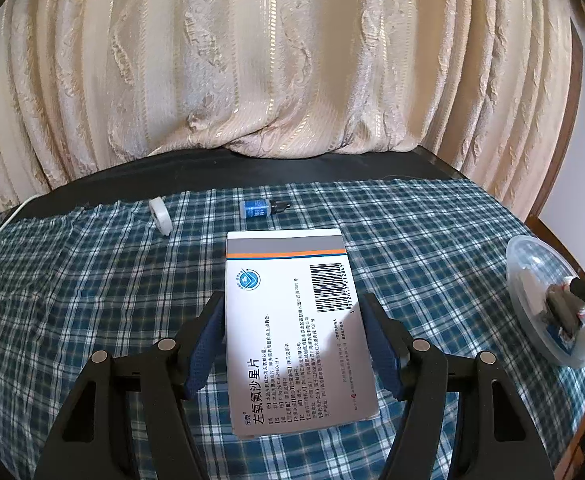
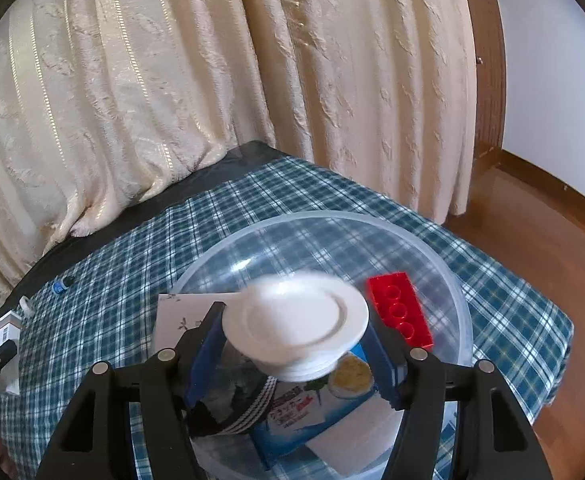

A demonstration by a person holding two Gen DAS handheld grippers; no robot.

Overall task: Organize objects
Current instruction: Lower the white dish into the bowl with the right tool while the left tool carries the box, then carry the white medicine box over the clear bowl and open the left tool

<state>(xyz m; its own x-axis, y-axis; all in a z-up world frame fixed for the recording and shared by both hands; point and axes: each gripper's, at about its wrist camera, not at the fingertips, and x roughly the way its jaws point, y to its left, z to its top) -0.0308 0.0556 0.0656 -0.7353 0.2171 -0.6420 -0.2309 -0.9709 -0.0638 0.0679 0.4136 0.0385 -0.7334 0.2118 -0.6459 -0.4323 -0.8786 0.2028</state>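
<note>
Meanwhile, left tongs (image 1: 292,336) clamp a white medicine box (image 1: 292,320); right tongs (image 2: 298,340) grasp a white lid (image 2: 298,328) above the clear bowl (image 2: 432,248).

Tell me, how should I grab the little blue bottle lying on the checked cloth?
The small blue bottle lies on its side on the checked cloth, its dark cap pointing right in the left wrist view. Probably best to come from straight above and close the fingers across its blue body, on the near and far sides. The body is wider than the tapering cap, and nothing crowds it; the white tape roll lies apart.
</note>
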